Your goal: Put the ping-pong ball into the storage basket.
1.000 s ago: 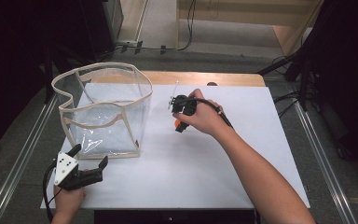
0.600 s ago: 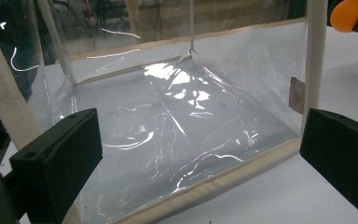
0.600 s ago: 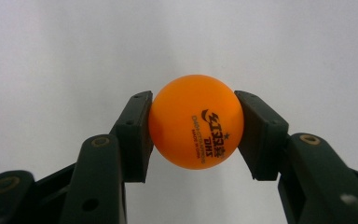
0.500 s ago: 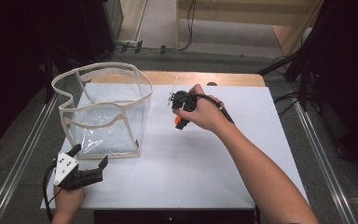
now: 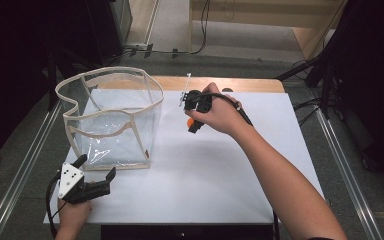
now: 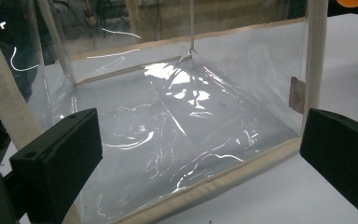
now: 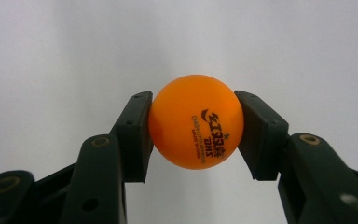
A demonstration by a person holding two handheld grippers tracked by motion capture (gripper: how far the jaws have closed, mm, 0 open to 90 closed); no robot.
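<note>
The right tongs (image 7: pixel 193 135) are clenched on an orange table-tennis ball (image 7: pixel 196 121), which is pinched between the two black pads at its widest part, one pad pressed against each side. Dark printed lettering and a small star are seen on the ball's near face, turned sideways. In the high view the right tongs (image 5: pixel 192 121) are held above the white tabletop (image 5: pixel 220 170), pointing down and toward the person, with the ball (image 5: pixel 190 121) showing as an orange spot at their tip, to the right of a clear plastic bag (image 5: pixel 111 120) and apart from it.

The left tongs (image 5: pixel 96 171) are released, their jaws spread wide with nothing between them, at the near left corner of the tabletop just before the bag. In the left gripper view the bag (image 6: pixel 177 126) is seen close ahead: transparent crinkled walls, beige fabric trim along its edges, standing open.

The tabletop is covered by a white sheet, with a wooden edge (image 5: pixel 220 83) exposed at the far side. Metal rails (image 5: pixel 25 165) run along both sides, and cables lie on the grey floor (image 5: pixel 170 30) beyond.
</note>
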